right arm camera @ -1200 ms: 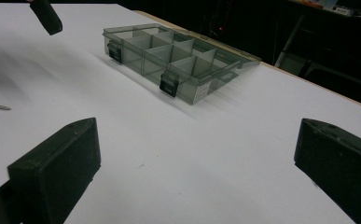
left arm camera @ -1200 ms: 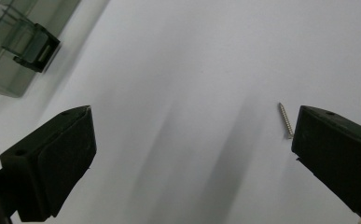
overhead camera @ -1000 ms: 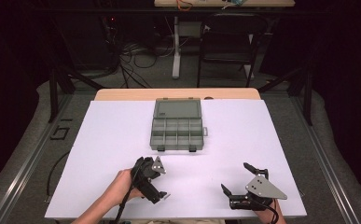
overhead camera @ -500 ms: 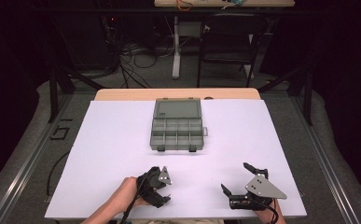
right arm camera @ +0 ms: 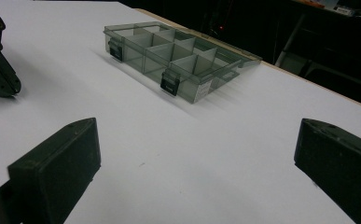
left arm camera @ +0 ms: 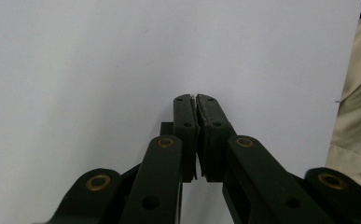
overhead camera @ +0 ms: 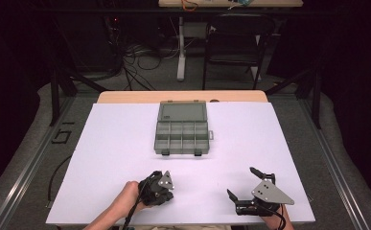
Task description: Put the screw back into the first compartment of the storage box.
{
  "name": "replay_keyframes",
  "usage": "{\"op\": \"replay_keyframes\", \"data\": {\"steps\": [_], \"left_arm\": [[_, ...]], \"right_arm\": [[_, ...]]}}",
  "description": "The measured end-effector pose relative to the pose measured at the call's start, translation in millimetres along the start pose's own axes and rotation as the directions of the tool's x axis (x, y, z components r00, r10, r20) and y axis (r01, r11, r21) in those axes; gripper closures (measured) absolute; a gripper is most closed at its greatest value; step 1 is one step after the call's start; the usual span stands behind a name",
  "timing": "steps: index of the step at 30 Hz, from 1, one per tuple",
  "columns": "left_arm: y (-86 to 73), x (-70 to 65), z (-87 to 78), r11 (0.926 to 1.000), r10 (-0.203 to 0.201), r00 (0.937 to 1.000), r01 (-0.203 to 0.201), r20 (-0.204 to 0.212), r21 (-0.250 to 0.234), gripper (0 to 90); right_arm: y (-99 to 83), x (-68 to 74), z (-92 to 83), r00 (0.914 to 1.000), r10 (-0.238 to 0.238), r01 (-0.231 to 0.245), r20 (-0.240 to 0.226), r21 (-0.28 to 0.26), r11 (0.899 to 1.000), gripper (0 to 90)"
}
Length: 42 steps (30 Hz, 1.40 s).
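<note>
Worktop (overhead camera: 125,143): white sheet over wood. Organizer box (overhead camera: 181,128): smoky clear plastic, lid laid back, divided compartments, two dark latches; sits centre-far, well apart from both tongs. Contents hard to make out. Right tongs (overhead camera: 243,184): jaws wide apart, nothing between. Left tongs (left arm camera: 196,100): jaws just closed together, nothing between.

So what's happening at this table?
A person sits at a white table with a gripper in each hand. The left gripper has just closed its jaws, with nothing between them. The right gripper rests open near the table's front edge. Farther back lies a grey compartment box, lid open, untouched.
</note>
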State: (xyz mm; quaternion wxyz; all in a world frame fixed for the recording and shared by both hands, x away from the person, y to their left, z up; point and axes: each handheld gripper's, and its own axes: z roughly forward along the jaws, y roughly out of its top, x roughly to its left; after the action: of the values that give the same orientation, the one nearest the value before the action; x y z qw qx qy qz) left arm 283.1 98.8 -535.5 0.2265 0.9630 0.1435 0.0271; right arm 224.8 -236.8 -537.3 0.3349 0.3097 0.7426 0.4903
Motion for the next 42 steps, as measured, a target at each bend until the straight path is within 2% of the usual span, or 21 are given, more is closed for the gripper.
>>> {"op": "replay_keyframes", "data": {"steps": [6,10,20,29,42], "left_arm": [[0.0,0.6,-1.8,1.0000,0.006,1.0000,-0.006,-0.005,-0.004,87.6],[0.4,3.7,-9.1,0.9998,-0.002,0.9998,0.002,-0.019,-0.017,87.6],[2.5,18.8,-23.5,0.9990,-0.024,0.9984,0.022,-0.051,-0.038,87.5],[4.1,37.9,-38.9,0.9973,-0.058,0.9945,0.053,-0.088,-0.050,87.5],[11.4,70.9,-56.8,0.9938,-0.104,0.9848,0.097,-0.139,-0.055,87.5]], "right_arm": [[0.0,-0.3,0.1,1.0000,0.000,0.000,-0.003,0.001,1.000,0.0],[0.0,-0.2,0.2,1.0000,-0.001,0.001,-0.004,0.002,1.000,0.0],[-0.2,-0.5,0.2,1.0000,-0.001,0.001,-0.003,0.001,1.000,0.0],[-0.1,-0.4,0.0,1.0000,0.000,0.000,0.001,0.000,1.000,0.0],[-0.1,-0.4,0.0,1.0000,-0.001,0.001,0.001,0.000,1.000,0.0]]}}
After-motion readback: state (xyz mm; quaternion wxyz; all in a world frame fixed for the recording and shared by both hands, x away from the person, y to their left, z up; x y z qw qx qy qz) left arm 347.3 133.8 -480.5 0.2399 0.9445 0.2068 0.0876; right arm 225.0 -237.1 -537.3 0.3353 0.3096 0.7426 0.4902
